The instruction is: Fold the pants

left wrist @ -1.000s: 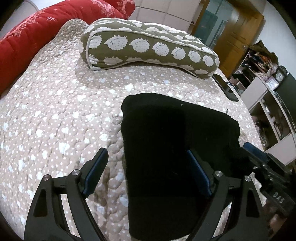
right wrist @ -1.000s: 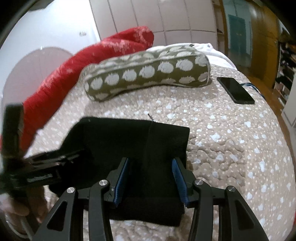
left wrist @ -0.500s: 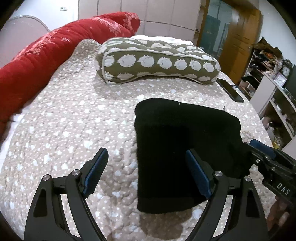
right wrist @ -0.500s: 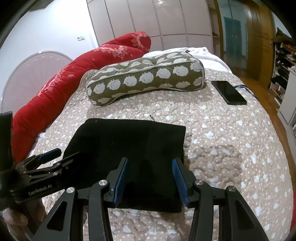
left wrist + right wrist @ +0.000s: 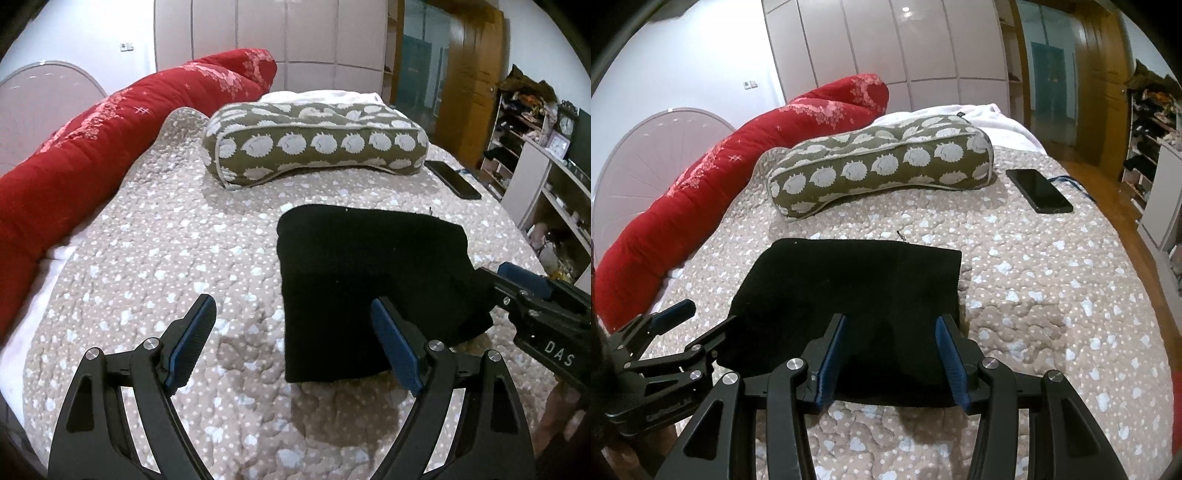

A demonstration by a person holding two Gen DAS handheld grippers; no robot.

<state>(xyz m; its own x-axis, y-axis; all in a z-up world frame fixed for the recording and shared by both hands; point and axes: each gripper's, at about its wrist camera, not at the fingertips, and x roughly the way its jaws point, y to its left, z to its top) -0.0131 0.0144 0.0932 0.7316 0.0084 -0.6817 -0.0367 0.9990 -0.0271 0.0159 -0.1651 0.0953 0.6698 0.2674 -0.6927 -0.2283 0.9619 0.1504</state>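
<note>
With black pants [image 5: 373,280] folded compact on quilted bed [image 5: 184,258], looks nearly finished; both grippers' jaws wide, empty.

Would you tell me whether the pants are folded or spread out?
Folded: the pants lie as a compact black rectangle on the bed.

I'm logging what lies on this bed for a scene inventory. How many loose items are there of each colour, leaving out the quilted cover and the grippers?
Black: 2, the folded black fabric pants and the flat black smartphone
Red: 1, the long red padded duvet roll
Olive with white spots: 1, the olive oblong pillow
Total: 4
</note>
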